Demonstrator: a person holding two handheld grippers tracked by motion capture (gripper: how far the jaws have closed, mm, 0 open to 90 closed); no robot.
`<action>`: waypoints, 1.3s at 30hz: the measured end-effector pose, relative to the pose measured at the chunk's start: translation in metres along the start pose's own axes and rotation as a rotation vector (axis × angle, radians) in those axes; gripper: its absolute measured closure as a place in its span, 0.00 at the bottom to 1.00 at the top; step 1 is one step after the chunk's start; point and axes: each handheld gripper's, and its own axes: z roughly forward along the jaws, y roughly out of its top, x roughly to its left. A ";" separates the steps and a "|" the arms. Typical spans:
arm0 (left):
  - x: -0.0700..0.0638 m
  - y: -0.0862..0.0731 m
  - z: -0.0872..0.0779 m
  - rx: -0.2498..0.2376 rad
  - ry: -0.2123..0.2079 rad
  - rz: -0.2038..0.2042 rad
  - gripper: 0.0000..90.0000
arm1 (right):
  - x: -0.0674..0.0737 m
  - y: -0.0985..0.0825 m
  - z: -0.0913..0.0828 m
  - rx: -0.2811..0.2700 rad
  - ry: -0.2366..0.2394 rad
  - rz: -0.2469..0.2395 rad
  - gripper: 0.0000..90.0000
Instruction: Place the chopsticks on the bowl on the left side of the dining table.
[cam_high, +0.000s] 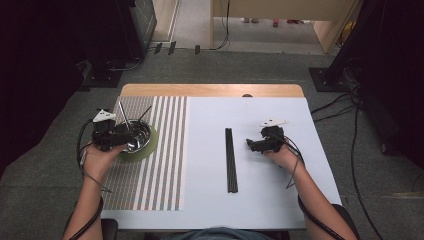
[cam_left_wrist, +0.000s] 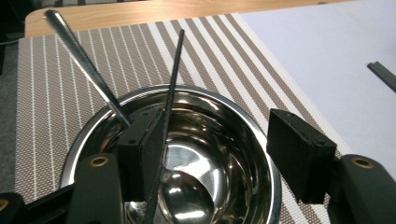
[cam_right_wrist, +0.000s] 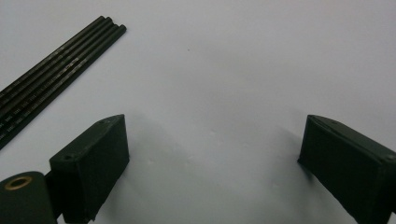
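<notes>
Standing a single black chopstick (cam_left_wrist: 169, 107) in the steel bowl (cam_high: 136, 137) is the step in hand, judged from the layout. Item one: steel bowl, set on a green coaster (cam_high: 150, 146) on the striped placemat (cam_high: 160, 150), at the left of the counter (cam_high: 260, 200). Item two: metal spoon (cam_left_wrist: 84, 63), its scoop in the bowl, handle leaning out over the far rim. Item three: the chopstick, lower end in the bowl, shaft slanting up beside the spoon handle and lying against one pad of the left gripper (cam_left_wrist: 215, 154), whose jaws stand wide and released, no squeeze on the stick. Item four: remaining black chopsticks (cam_high: 230, 160), a straight bundle on the pale mat, well to the right of the bowl. Item five: right gripper (cam_right_wrist: 210, 154), just right of that bundle, jaws spread and empty over bare mat. Handling note: the left gripper should probably draw straight back from the bowl, pad clearing the stick without dragging it, lest stick or spoon tip out.
</notes>
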 end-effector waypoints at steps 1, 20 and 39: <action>-0.002 0.000 0.000 0.002 -0.001 0.004 0.41 | 0.000 0.000 0.000 0.000 0.000 -0.001 0.09; -0.032 0.014 0.000 0.007 -0.043 0.066 0.53 | 0.000 0.000 0.000 0.001 0.000 0.001 0.08; -0.058 0.019 0.009 0.003 -0.066 0.088 0.49 | 0.000 0.000 0.000 0.001 0.000 0.000 0.08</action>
